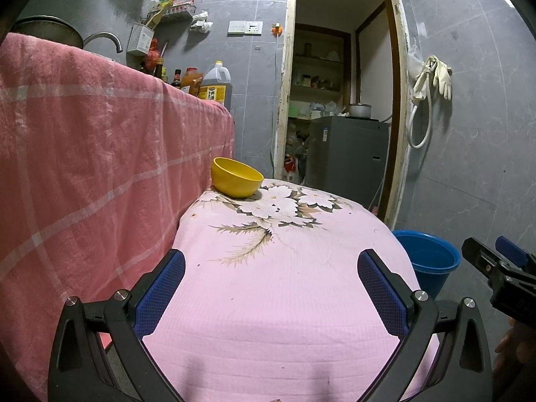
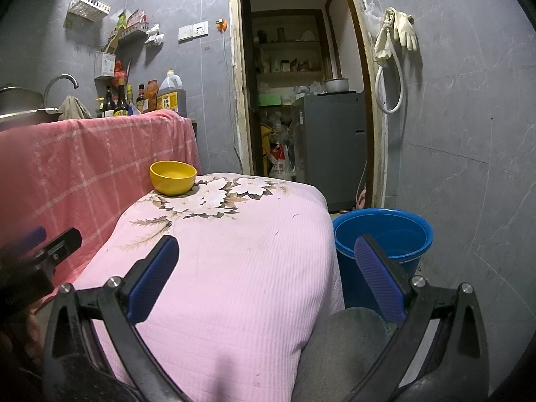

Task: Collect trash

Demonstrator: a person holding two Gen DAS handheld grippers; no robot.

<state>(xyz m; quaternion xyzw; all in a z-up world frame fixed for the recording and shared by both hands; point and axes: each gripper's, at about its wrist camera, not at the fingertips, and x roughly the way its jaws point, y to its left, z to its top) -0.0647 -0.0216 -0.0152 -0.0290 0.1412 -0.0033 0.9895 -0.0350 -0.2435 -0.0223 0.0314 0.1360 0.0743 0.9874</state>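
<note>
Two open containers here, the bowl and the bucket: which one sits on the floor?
The blue bucket, on the floor right of the pink-covered table. The yellow bowl sits on the table's far left corner.

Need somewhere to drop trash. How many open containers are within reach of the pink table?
2: a yellow bowl on the table's far left corner, and a blue bucket on the floor right of the table. Others may be hidden.

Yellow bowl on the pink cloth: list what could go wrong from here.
1. The yellow bowl sits near the far left corner of the pink floral cloth; a nudge could tip it off.
2. The cloth looks loose, so the open left gripper or right gripper might snag it and drag the bowl.
3. The blue bucket stands on the floor beside the table; a low swing could knock it.
</note>
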